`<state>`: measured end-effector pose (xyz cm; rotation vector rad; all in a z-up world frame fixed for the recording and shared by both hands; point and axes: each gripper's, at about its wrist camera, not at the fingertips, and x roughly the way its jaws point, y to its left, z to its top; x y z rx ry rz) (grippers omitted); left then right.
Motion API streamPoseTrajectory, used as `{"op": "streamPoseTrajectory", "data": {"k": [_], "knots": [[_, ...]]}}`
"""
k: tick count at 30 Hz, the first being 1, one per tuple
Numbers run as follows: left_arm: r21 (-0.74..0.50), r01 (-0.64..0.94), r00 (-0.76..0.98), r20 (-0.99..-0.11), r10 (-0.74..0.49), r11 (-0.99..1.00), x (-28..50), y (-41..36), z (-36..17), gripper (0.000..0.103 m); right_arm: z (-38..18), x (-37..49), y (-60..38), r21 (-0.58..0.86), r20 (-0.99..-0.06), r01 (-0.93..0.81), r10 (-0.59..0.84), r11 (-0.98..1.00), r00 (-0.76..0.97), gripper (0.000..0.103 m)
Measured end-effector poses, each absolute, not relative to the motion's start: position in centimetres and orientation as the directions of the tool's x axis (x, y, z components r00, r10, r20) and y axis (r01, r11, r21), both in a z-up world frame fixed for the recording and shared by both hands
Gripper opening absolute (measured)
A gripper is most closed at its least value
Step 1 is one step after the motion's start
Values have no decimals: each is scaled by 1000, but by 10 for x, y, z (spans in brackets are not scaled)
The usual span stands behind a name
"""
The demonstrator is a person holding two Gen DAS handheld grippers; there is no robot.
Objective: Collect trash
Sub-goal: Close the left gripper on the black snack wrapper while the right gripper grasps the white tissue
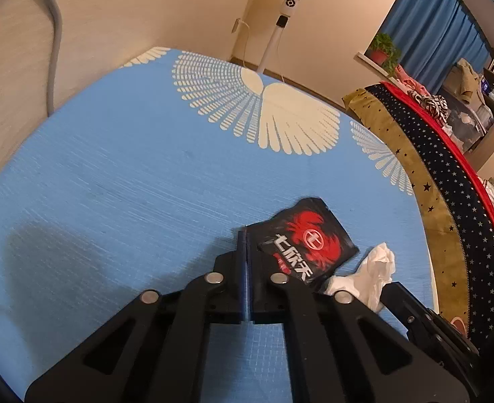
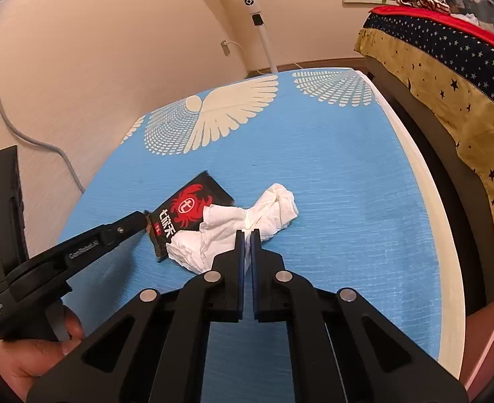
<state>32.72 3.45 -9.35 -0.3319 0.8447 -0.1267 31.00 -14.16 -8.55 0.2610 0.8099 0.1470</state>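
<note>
A black packet with a red emblem [image 1: 309, 240] [image 2: 188, 210] lies on the blue mat with white wing prints [image 1: 112, 168] [image 2: 347, 184]. My left gripper [image 1: 246, 236] [image 2: 145, 220] is shut on the packet's near corner. A crumpled white tissue [image 2: 267, 211] [image 1: 378, 267] lies to the right of the packet, overlapping its edge. My right gripper [image 2: 247, 236] is shut on the tissue's near part, and a white sliver shows between its fingers. In the right wrist view a hand [image 2: 28, 359] holds the left gripper's handle.
The mat's white edge [image 2: 425, 201] runs along the right, beside a bed with a star-patterned cover [image 2: 448, 74] [image 1: 448, 174]. A standing fan [image 2: 252, 3] [image 1: 290, 0] is behind the mat. A grey cable [image 2: 28, 137] hangs along the left wall.
</note>
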Motion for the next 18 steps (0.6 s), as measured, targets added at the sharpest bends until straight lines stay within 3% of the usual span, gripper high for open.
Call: {"op": "streamPoseTrajectory", "data": {"k": [12,14,16,18], "knots": [[-299,8,688,-691,-222,954,304,34,-76,1,-58,276,-159,257,-675,-17,192,966,712,2],[-305,0,681,-698,-223,952,305,35,-79,10,-57,269,-165,258,-676,-7,186,966,713,2],[-303,-14,676,-705,-214,953,308,34,-81,39,-60,263,-171,262,-681,8,178,965,710,2],[-297,-20,684,-701,-204,955,309,33,-81,43,-63,260,-174,263,-686,18,174,965,706,2]]}}
